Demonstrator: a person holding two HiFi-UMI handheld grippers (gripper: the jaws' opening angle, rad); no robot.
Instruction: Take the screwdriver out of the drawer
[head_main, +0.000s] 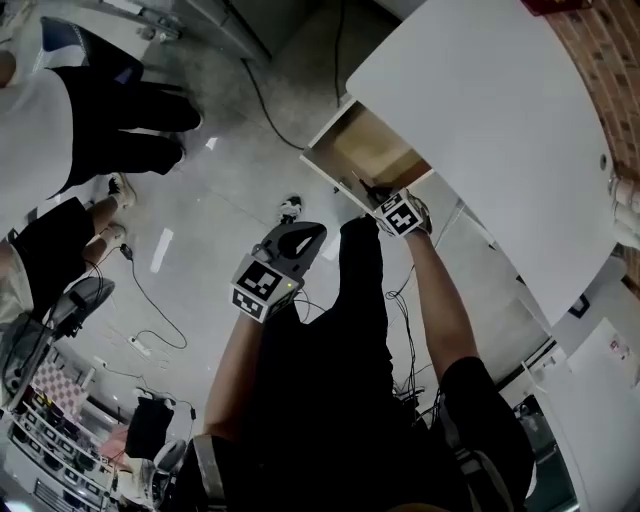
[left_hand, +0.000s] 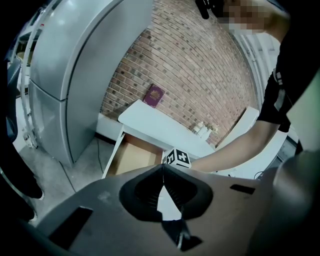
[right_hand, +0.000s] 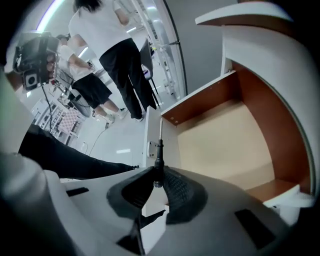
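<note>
Screwdriver (right_hand: 159, 150) in right tongs (right_hand: 158, 175)

We see our left gripper (left_hand: 162, 169) with its jaws pressed together, and past it an open drawer (left_hand: 131, 159) under a white table (left_hand: 160, 125), an arm (left_hand: 235, 147) reaching there, and a brick wall (left_hand: 200, 75) behind.

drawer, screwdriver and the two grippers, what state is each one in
drawer: open, pulled out from under the white table; the floor in view is bare
screwdriver: clamped in the right gripper, shaft pointing away from it, by the drawer's front edge
right gripper: shut on the screwdriver
left gripper: shut, nothing between its jaws
</note>
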